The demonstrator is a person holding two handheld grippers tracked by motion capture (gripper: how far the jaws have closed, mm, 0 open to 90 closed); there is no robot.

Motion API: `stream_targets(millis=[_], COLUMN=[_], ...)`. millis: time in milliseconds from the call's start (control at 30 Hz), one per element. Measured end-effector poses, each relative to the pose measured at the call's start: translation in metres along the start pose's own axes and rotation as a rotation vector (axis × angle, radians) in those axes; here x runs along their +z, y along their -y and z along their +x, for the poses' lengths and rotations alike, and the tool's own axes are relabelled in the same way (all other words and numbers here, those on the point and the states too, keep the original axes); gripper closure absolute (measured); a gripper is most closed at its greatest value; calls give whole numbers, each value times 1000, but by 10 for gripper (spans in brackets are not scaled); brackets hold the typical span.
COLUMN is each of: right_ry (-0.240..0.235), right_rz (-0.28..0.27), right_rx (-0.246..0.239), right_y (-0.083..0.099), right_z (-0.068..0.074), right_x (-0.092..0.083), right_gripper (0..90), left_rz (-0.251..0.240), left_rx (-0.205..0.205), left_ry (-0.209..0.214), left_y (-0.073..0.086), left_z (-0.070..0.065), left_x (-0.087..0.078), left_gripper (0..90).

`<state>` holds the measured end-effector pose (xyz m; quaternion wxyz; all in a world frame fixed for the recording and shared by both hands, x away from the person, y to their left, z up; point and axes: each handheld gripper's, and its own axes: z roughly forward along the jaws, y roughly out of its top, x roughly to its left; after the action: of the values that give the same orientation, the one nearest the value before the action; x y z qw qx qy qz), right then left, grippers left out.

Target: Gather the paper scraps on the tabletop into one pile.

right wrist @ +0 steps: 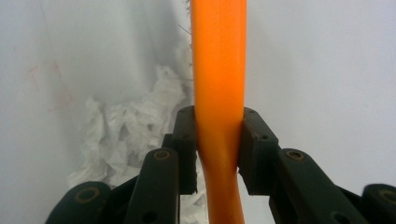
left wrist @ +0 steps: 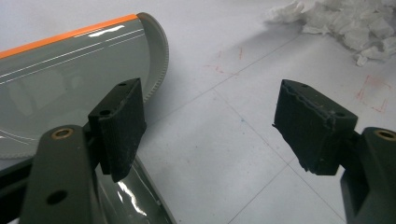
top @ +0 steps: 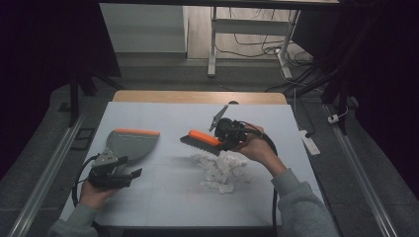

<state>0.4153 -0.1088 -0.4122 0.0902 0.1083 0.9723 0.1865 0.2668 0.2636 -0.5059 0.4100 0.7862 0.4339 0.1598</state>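
On the left side of the counter we see the left gripper, held low in the person's left hand near the front edge. Its fingers stand wide apart and hold nothing; in the left gripper view one finger hangs over the rear part of the grey dustpan, but we cannot tell if it touches the pan. The dustpan lies flat on the counter just beyond this gripper, with its orange lip on the far side. Moving to the middle, we find a pile of torn white paper lying on the counter, a little toward the right half and well apart from the dustpan; the left gripper view shows it at the top right corner. Above the far edge of this pile we see the brush, with an orange back and dark bristles pointing down toward the counter. On the right, the right gripper is closed firmly on the orange handle of the brush, and the person's right hand carries it above the counter. In the right gripper view both fingers press on the handle from either side, and the paper pile lies below, left of the handle.
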Motion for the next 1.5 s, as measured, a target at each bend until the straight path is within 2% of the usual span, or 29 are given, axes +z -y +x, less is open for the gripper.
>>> stream_targets(millis=[33, 133, 200, 267, 333, 367, 500, 633, 767, 867, 933, 1100, 1200, 1333, 1400, 1500], right_ry=[10, 48, 64, 105, 116, 121, 159, 144, 101, 62, 54, 28, -2, -62, -70, -62], right_rz=[-15, -54, -54, -13, 36, 58, 122, 163, 214, 247, 247, 250, 221, 135, 85, 61], right_rx=[12, 95, 159, 236, 350, 412, 586, 734, 828, 843, 841, 795, 777, 779, 793, 799], right_y=[2, 10, 17, 29, 45, 55, 99, 135, 147, 142, 133, 106, 93, 89, 91, 96], right_z=[-2, -4, -6, -7, -6, -5, 7, 19, 23, 21, 21, 23, 24, 24, 23, 21], right_x=[-2, -14, -21, -28, -33, -34, -43, -51, -46, -36, -29, -16, -9, -11, -17, -24], right_gripper=[706, 706, 707, 707, 707, 707, 707, 707, 707, 708, 708, 707, 707, 708, 707, 707], left_rz=[0, -1, -3, -4, -6, -9, -15, -15, -22, -28, -36, -32, -34, -30, -26, -21], left_rx=[-1, -3, -4, -5, -3, -3, -4, 5, 10, 10, 8, 7, 10, 10, 9, 13], left_ry=[1, 0, -1, -2, -1, -1, 5, 13, 18, 17, 18, 22, 21, 18, 17, 17], left_y=[0, 0, 0, 0, 0, 0, -1, -2, -3, -2, -2, -1, -1, -1, -1, -1], left_z=[0, 1, 1, 0, 0, 0, 0, -1, -2, -3, -3, -2, -3, -3, -3, -3], left_x=[0, 0, -1, -1, -2, -2, -2, -1, -2, -4, -6, -5, -5, -5, -4, -3], left_gripper=[260, 260, 260, 259, 260, 259, 260, 259, 260, 260, 260, 262, 261, 261, 261, 261])
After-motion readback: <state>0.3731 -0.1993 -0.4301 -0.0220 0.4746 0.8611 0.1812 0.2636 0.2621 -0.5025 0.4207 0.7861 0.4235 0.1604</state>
